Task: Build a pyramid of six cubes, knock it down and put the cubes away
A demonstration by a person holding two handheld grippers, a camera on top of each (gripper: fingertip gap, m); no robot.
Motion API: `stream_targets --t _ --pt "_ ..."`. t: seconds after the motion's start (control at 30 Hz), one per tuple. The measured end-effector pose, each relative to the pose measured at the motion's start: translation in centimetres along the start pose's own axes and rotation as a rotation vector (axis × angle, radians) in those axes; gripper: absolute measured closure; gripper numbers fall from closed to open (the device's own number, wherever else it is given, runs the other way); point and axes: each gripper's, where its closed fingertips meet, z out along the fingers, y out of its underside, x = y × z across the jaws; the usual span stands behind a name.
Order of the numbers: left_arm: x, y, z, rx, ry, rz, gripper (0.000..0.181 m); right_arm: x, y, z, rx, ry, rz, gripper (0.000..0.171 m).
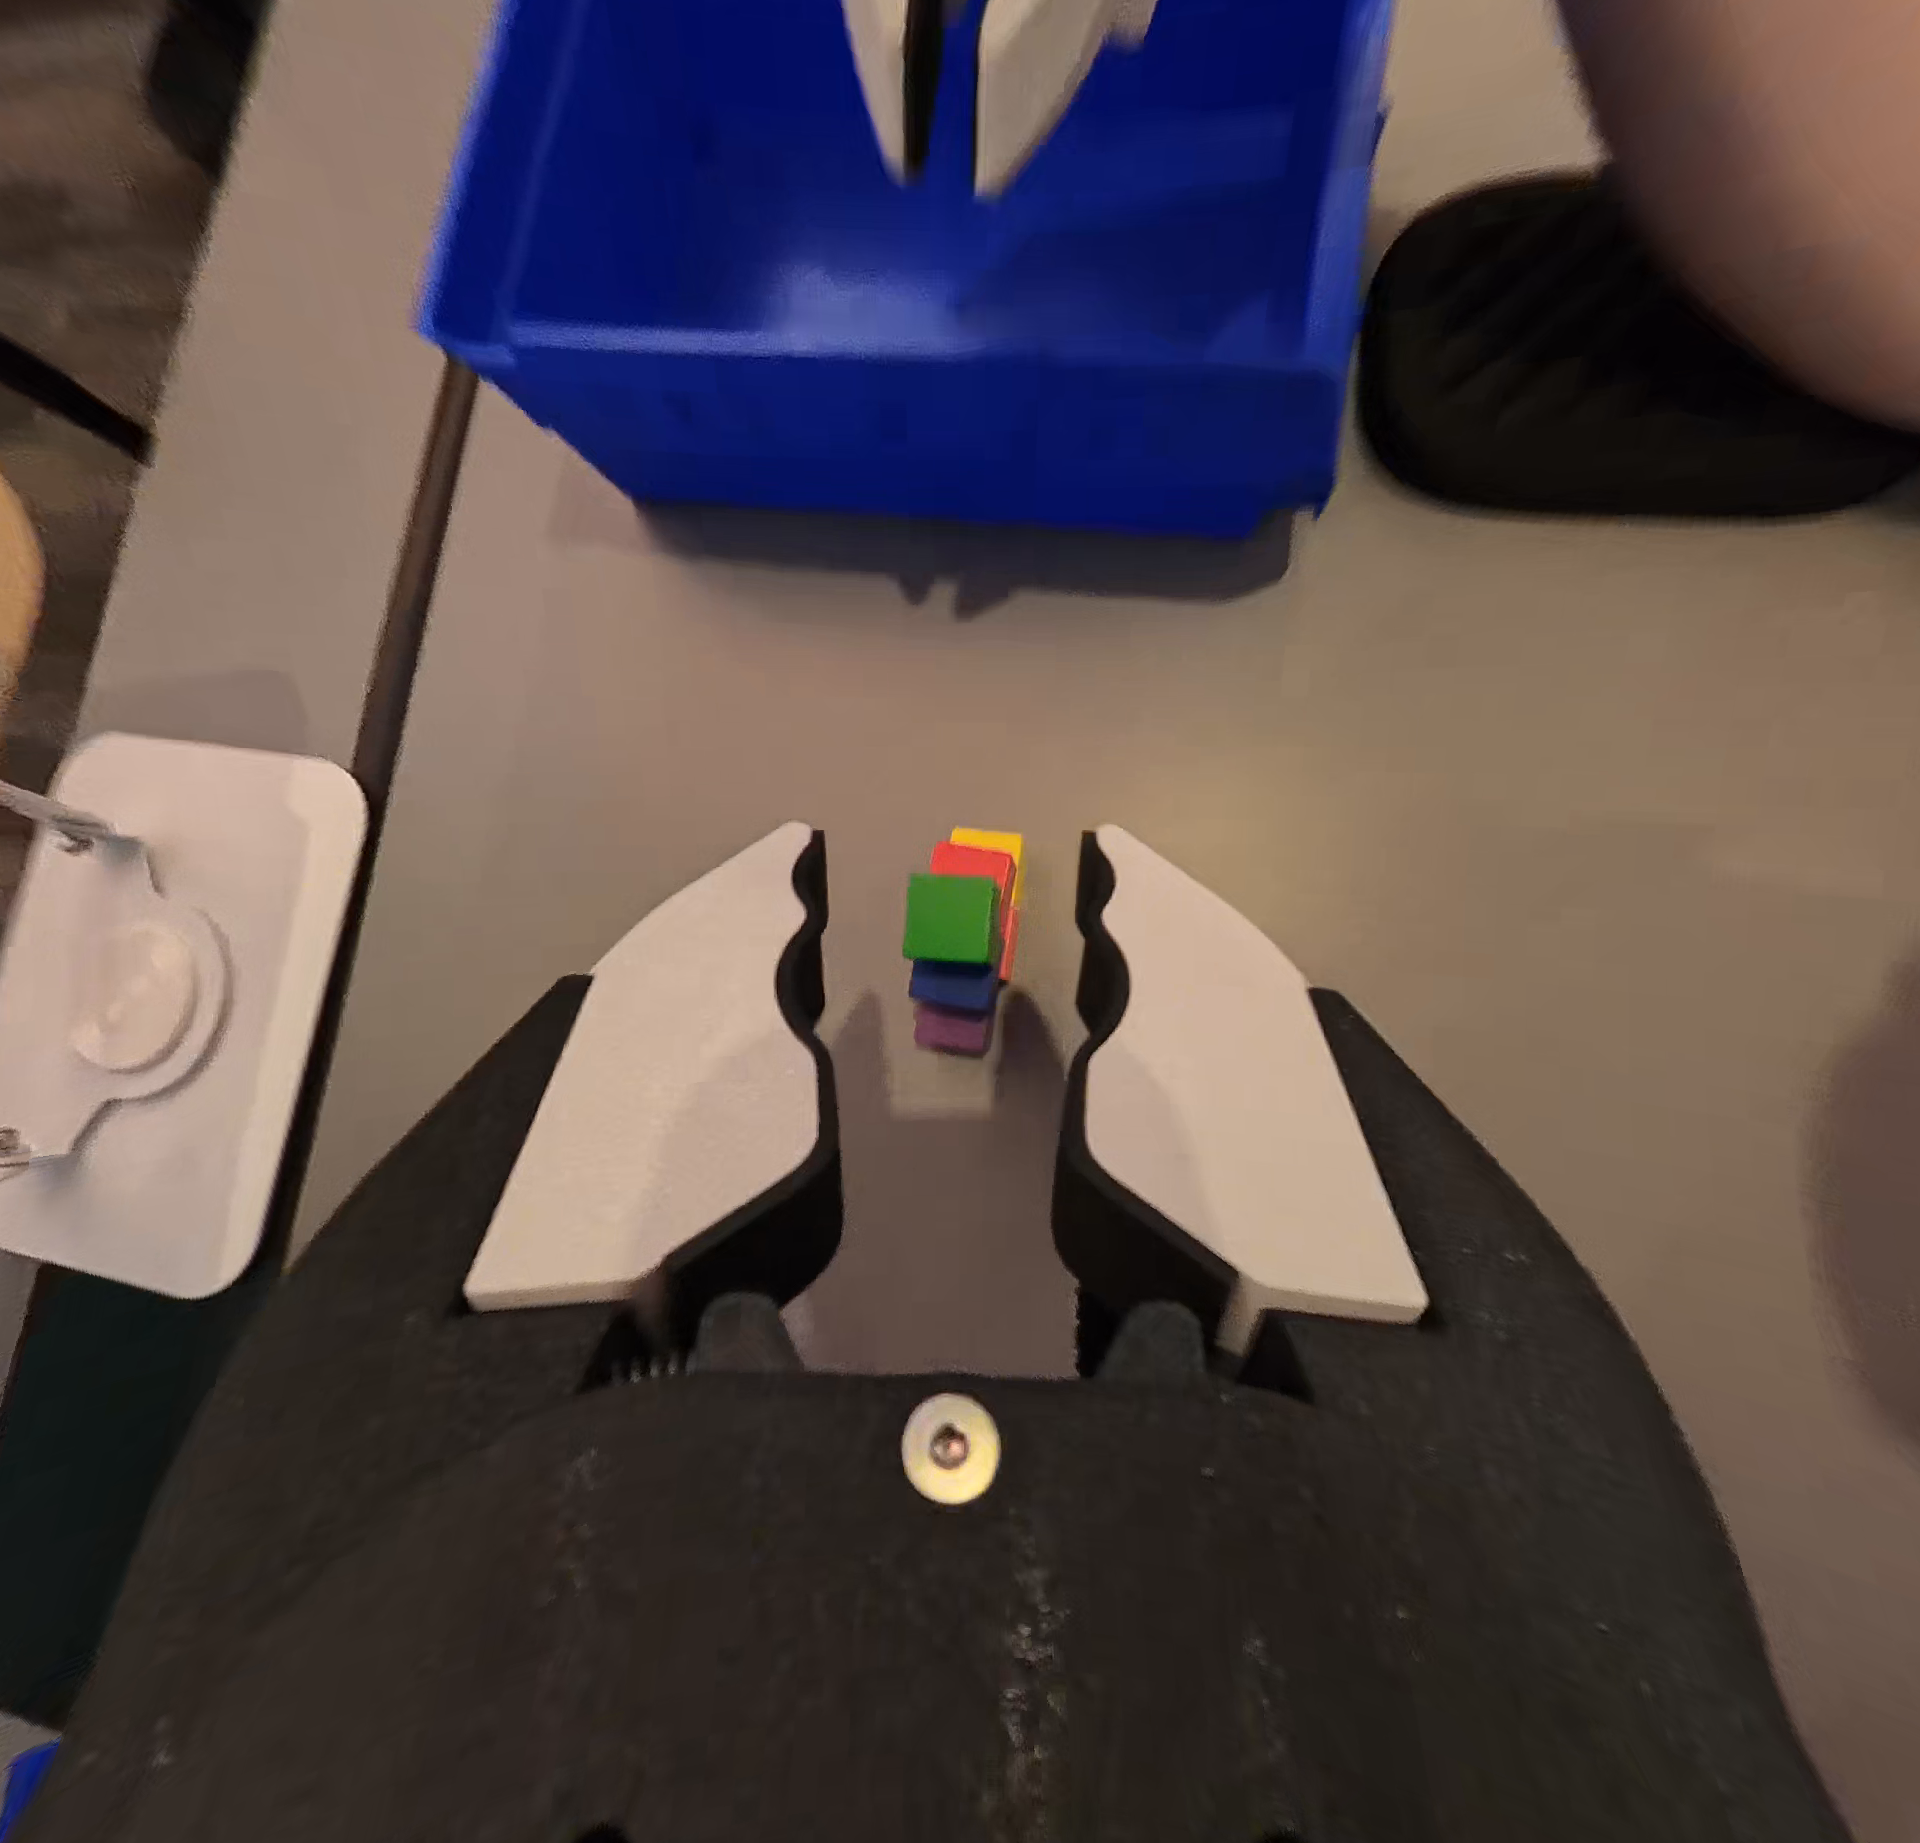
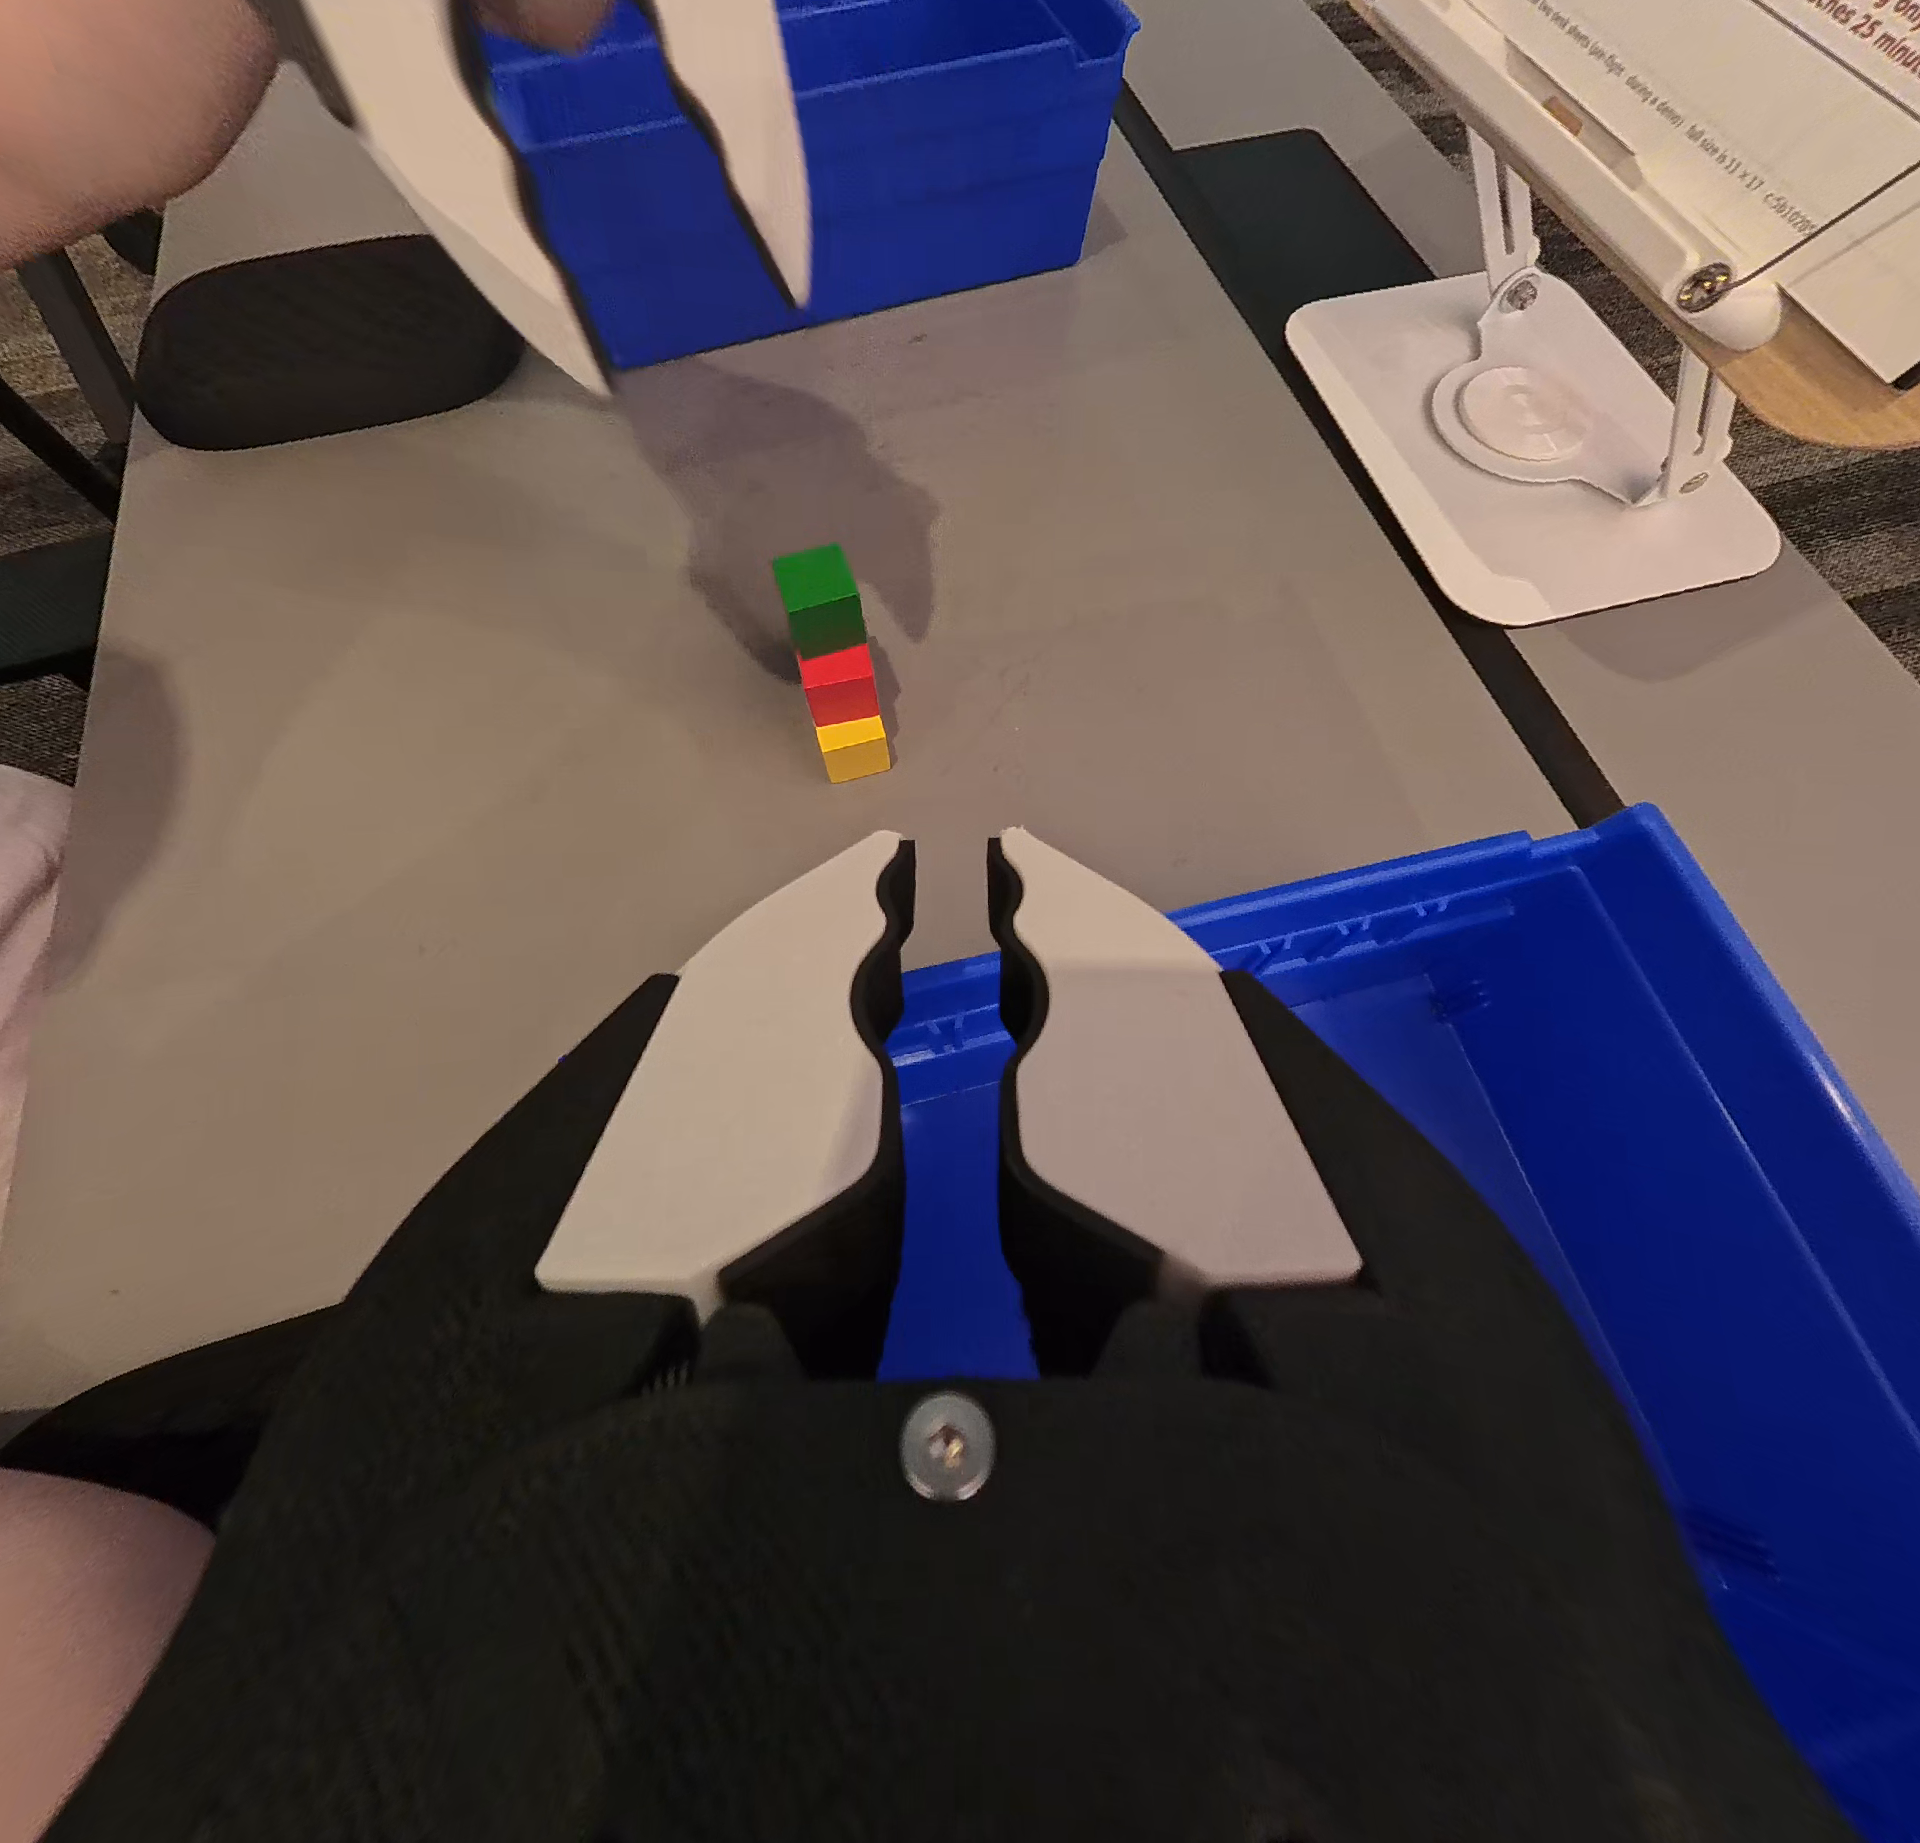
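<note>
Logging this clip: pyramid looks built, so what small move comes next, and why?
Probably nudge the open left hand-held gripper down into the green cube to topple the pyramid: the cubes stand stacked between its fingers, and neither gripper holds anything.

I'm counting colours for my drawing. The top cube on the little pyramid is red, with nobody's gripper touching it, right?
Not quite. The top cube is green, as the right wrist view shows; red sits a step lower, with yellow at the bottom. The rest is right: the left gripper and the right gripper are both clear of the cubes.
</note>
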Motion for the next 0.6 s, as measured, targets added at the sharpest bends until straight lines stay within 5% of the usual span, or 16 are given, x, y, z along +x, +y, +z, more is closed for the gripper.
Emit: stream_targets --t 0.13,0.3,0.37,0.47,0.6 --pt "0.7 -4.2 -6.1 0.243 -0.142 0.026 0.133 -0.2 -0.5 -0.1 0.014 -0.004 -0.012 0.157" --pt "1.1 -8.1 -18.5 0.743 -0.370 -0.033 0.132 -1.2 -3.8 -0.7 0.123 0.023 -0.094 0.157" --pt "1.3 -7.6 -23.5 0.934 -0.539 -0.003 0.133 -1.6 -6.5 -1.3 0.222 0.063 -0.142 0.157" --pt "1.2 -5.1 -29.0 1.106 -0.783 0.002 0.169 -2.6 -11.4 -3.1 0.434 0.156 -0.212 0.153" --pt "1.5 -3.0 -30.2 1.120 -0.733 -0.027 0.181 -7.8 -16.8 -4.3 0.679 0.095 -0.320 0.142"
